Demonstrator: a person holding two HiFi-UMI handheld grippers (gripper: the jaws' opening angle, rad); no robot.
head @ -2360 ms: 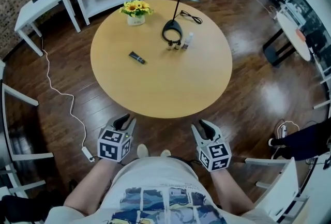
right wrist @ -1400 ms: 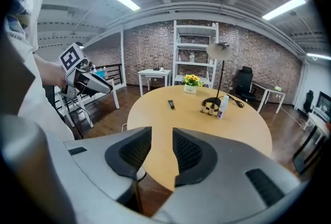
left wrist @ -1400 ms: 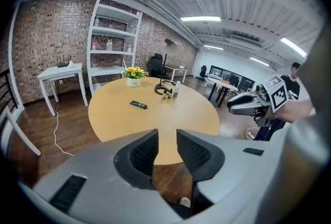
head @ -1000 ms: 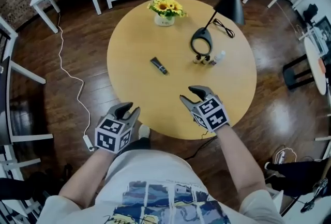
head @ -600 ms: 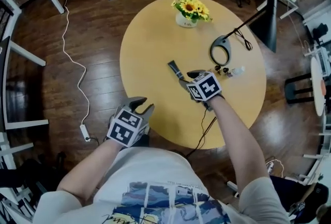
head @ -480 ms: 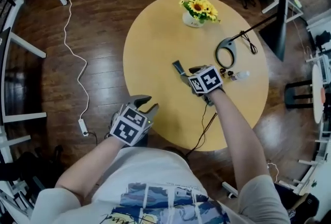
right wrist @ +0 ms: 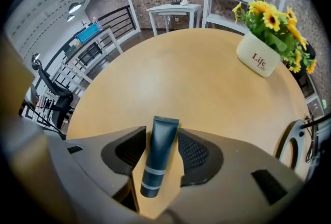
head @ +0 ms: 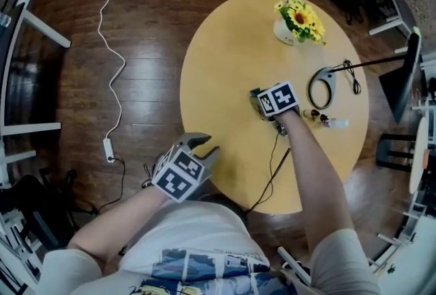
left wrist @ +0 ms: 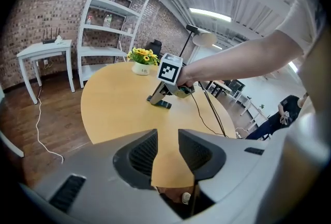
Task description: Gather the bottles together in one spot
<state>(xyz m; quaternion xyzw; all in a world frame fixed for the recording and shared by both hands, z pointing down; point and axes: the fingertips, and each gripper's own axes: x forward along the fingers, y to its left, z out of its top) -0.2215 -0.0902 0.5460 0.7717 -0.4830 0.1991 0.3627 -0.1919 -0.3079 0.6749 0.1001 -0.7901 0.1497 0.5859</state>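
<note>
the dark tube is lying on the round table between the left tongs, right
Not the left: the dark tube is lying on the round table between the right tongs, as the right gripper view shows. The left tongs have nothing between them.

- Dark tube (right wrist: 158, 155) with two pale bands near its cap end, lying flat near the middle of the round wooden table (head: 225, 48).
- Two tiny bottles (head: 317, 114) side by side, a pale bottle (head: 338, 123) just beside them, well apart from the tube.
</note>
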